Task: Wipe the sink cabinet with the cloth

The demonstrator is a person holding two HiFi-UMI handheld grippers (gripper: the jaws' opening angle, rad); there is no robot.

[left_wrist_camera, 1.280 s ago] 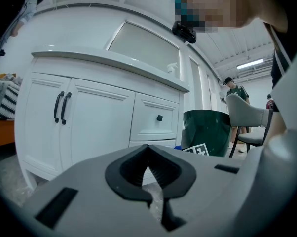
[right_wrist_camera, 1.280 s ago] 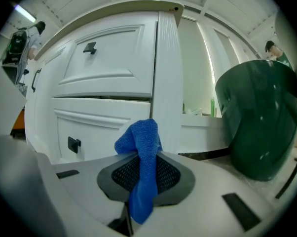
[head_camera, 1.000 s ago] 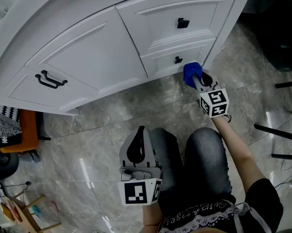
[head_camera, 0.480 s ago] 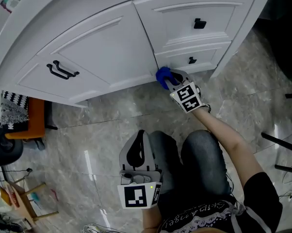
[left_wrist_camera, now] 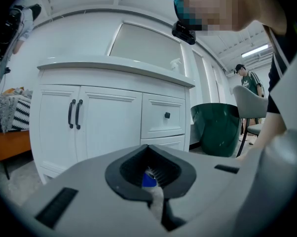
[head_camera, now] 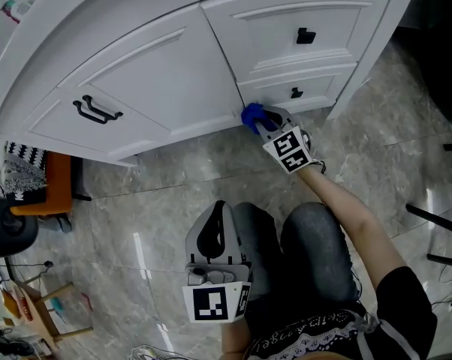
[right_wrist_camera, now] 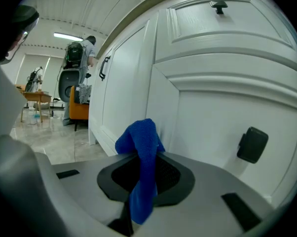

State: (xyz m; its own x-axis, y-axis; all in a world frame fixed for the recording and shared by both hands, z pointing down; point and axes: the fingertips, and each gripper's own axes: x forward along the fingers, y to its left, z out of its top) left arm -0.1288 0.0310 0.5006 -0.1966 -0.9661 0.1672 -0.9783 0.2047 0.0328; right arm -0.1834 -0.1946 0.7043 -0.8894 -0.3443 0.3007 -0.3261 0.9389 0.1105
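The white sink cabinet (head_camera: 158, 81) curves across the top of the head view, with two doors and two drawers. My right gripper (head_camera: 263, 124) is shut on a blue cloth (head_camera: 251, 116) and presses it against the cabinet's bottom edge, at the left corner of the lower drawer (head_camera: 297, 90). In the right gripper view the cloth (right_wrist_camera: 142, 152) sticks up from the jaws, right against the white panel (right_wrist_camera: 207, 107). My left gripper (head_camera: 217, 205) lies low by the person's knee, jaws shut with nothing in them, well away from the cabinet.
Grey marble floor (head_camera: 158, 178) lies in front of the cabinet. An orange seat (head_camera: 46, 193) stands at the left, black chair legs (head_camera: 436, 223) at the right. A dark green bin (left_wrist_camera: 216, 127) stands beside the cabinet. A person (left_wrist_camera: 244, 78) stands far off.
My right gripper has slid the cloth left along the cabinet's bottom edge, from the lower drawer's right side to its left corner. The left gripper has stayed put.
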